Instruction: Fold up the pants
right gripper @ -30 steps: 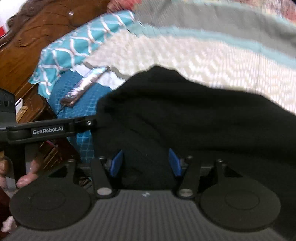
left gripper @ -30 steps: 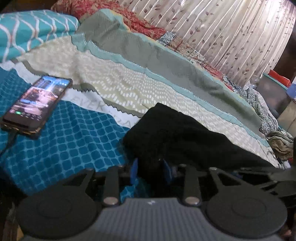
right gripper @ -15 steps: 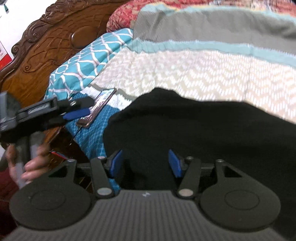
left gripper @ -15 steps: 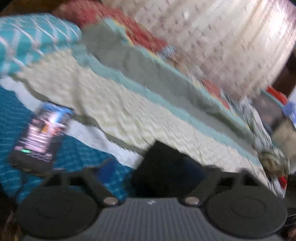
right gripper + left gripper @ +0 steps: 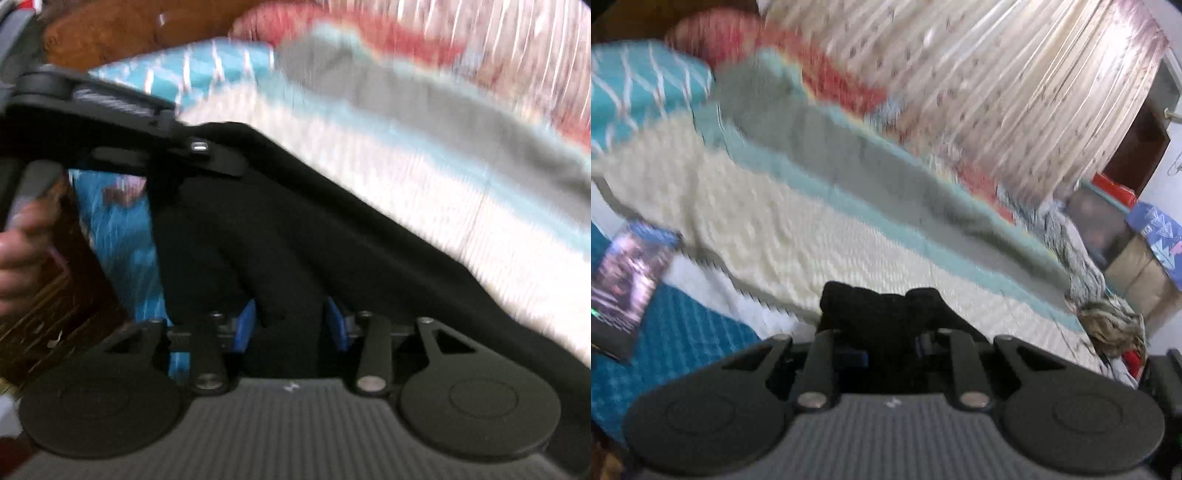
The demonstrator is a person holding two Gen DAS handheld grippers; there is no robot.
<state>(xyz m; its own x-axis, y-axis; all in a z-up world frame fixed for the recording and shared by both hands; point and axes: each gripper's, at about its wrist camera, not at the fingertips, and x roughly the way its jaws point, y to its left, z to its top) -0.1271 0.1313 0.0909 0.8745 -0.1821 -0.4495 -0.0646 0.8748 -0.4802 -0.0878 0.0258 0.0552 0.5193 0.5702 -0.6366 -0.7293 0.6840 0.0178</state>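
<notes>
The black pants (image 5: 332, 229) lie on the patterned bedspread (image 5: 424, 155) and rise at their near edge. My right gripper (image 5: 291, 325) is shut on a bunch of the black cloth between its blue pads (image 5: 246, 325). My left gripper (image 5: 890, 347) is shut on another bunch of the pants (image 5: 882, 314), which hides its pads. In the right wrist view the left gripper's body (image 5: 122, 125) holds the pants' left corner up above the bed. Both views are blurred by motion.
A phone (image 5: 626, 288) lies on the teal blanket (image 5: 683, 332) at the left. A teal pillow (image 5: 642, 88) and a wooden headboard (image 5: 122, 33) stand behind. Curtains (image 5: 1015, 96) hang beyond the bed. Boxes and crumpled cloth (image 5: 1115, 325) sit at the far right.
The left gripper opened, then shut on the pants' edge and lifted it. The right gripper stays shut on the cloth and has risen with it.
</notes>
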